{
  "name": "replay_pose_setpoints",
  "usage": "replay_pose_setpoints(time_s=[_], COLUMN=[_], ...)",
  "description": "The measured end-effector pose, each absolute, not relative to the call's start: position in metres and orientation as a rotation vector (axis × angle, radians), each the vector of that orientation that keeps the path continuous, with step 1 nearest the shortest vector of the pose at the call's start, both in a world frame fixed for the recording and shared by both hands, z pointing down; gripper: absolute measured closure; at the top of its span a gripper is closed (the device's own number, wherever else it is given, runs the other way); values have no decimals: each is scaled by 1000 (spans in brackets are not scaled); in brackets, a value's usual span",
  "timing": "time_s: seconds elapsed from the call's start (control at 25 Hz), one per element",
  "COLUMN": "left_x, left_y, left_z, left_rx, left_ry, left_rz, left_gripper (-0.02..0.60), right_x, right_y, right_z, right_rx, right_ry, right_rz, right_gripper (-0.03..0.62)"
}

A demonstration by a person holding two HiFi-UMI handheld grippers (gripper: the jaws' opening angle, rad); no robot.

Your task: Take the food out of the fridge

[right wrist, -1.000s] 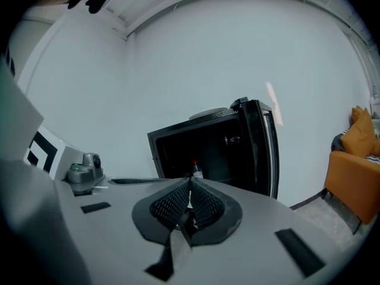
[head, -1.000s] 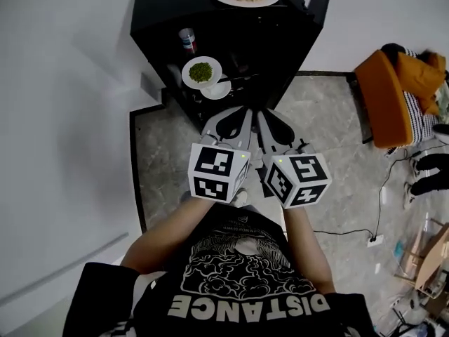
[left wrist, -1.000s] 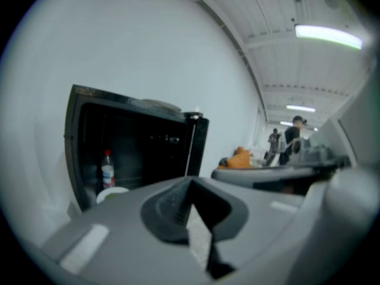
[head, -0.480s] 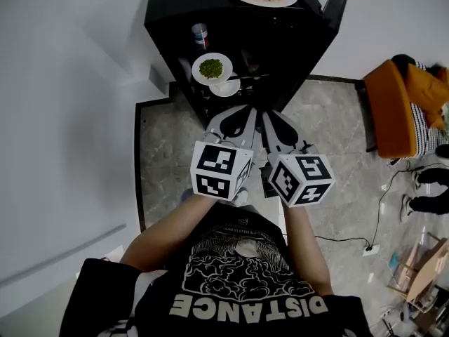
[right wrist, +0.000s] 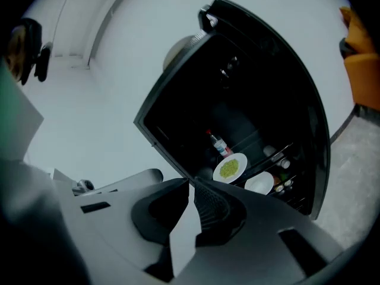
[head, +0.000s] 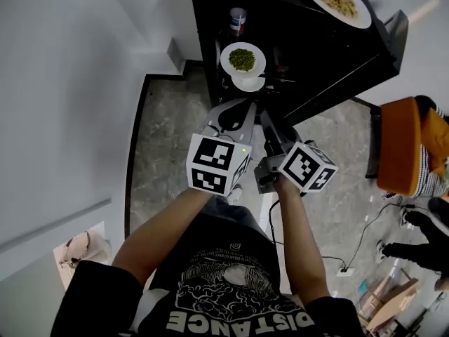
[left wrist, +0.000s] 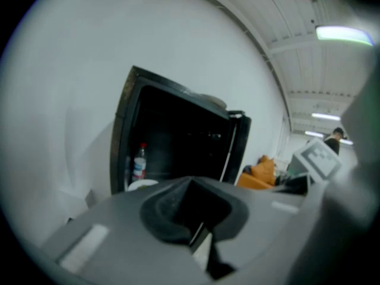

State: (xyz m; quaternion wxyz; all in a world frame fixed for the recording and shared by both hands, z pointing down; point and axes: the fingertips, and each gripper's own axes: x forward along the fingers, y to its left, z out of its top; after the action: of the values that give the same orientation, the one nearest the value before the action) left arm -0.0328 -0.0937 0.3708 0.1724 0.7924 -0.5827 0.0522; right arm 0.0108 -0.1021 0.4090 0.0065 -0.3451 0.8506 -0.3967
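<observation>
The black fridge [head: 295, 41] stands open in front of me. On its shelf sits a white plate of green food [head: 243, 59], also [right wrist: 230, 168], with a small white bowl [head: 249, 83] just in front and a bottle [head: 237, 20] behind. A plate of pale food [head: 335, 0] rests on top of the fridge. My left gripper [head: 235, 114] and right gripper [head: 270, 126] hover side by side just short of the shelf, touching nothing. Both are shut and empty: left gripper [left wrist: 191, 183], right gripper [right wrist: 191, 184].
A white wall [head: 84, 83] runs along the left, close to the fridge. An orange chair [head: 403, 153] with clothes stands at the right, and cables [head: 358, 244] trail over the stone floor. The fridge door [head: 393, 30] hangs open at the right. Another person [left wrist: 337, 136] stands far off.
My view has swung left, so the fridge now sits at the upper right. Both grippers have drawn nearer the shelf with the green plate. Their jaws stay shut.
</observation>
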Motion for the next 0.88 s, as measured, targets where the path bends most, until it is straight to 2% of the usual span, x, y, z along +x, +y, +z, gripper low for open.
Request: replay_pose_setpoints(time_s=[0.56, 0.68, 0.88], left_x=[-93, -97, -108], left_y=[-142, -147, -148], left_z=[437, 443, 457], left_rx=[2154, 2160, 2143], left_ry=[-1708, -1703, -1696], left_rz=[118, 133, 169], left_gripper=[580, 580, 580], right_x=[-54, -58, -67], right_y=[-185, -197, -216], right_z=[516, 537, 561], right_rx=[-964, -948, -933], right_ry=[2322, 2231, 2090], right_rz=[-1591, -1671, -1756], right_gripper=[582, 532, 516])
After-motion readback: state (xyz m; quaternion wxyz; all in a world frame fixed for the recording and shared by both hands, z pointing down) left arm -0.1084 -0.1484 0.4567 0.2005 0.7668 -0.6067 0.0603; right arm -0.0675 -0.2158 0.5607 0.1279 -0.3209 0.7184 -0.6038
